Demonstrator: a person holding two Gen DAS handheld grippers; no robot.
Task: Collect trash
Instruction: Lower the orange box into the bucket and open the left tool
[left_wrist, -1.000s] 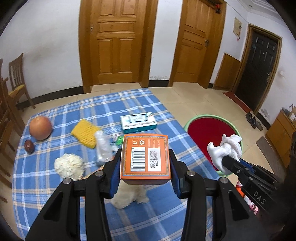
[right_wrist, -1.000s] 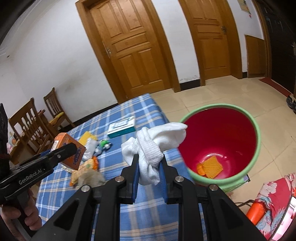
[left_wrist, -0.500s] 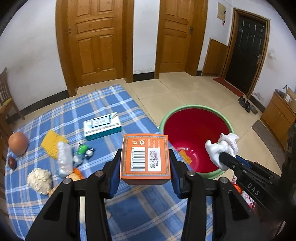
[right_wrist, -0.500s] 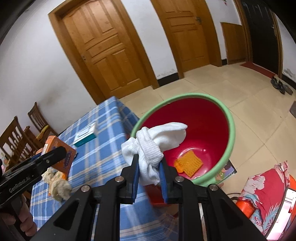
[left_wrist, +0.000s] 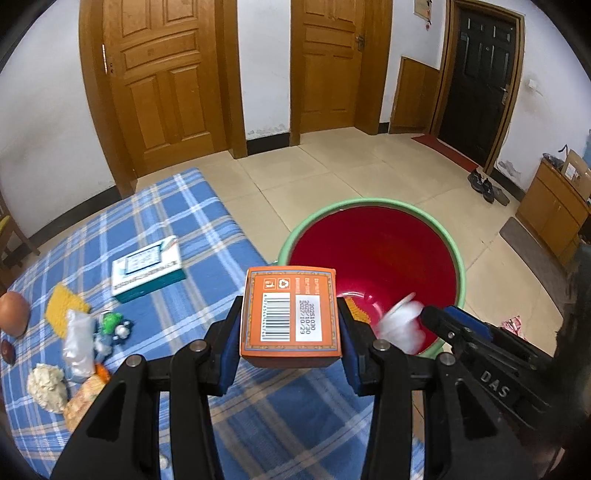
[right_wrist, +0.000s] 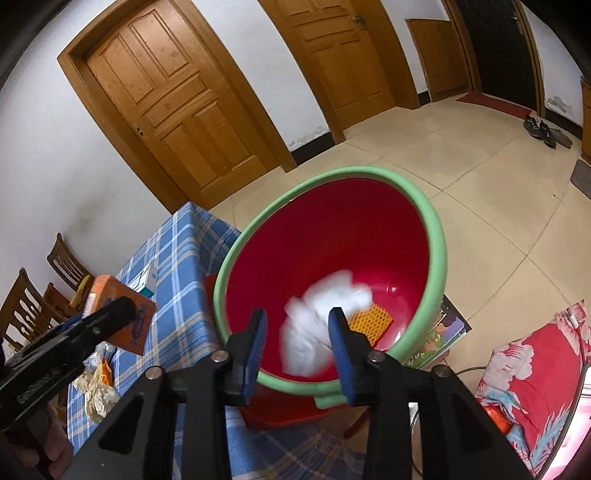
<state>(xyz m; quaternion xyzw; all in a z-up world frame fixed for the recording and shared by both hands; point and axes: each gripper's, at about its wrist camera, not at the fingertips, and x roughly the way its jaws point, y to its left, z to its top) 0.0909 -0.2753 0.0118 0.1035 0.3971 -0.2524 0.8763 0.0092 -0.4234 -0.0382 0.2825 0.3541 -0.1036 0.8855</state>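
My left gripper (left_wrist: 290, 325) is shut on an orange carton (left_wrist: 290, 314) and holds it above the table edge, beside the red bin with a green rim (left_wrist: 369, 203). My right gripper (right_wrist: 297, 332) is open above the bin (right_wrist: 439, 258). A white cloth (right_wrist: 321, 321), blurred, is falling free between its fingers into the bin; it also shows in the left wrist view (left_wrist: 400, 325). An orange mesh piece (right_wrist: 371, 321) lies on the bin's bottom.
On the blue checked tablecloth (left_wrist: 177, 221) lie a teal box (left_wrist: 147, 271), a yellow sponge (left_wrist: 64, 304), a plastic bottle (left_wrist: 79, 341), crumpled paper (left_wrist: 48, 380) and an onion (left_wrist: 13, 312). Wooden chairs (right_wrist: 44, 295) stand at the left. A red floral cloth (right_wrist: 535, 354) lies on the floor.
My right gripper moved over the bin and opened, letting go of the white cloth, which is dropping. My left gripper moved right with the carton towards the bin.
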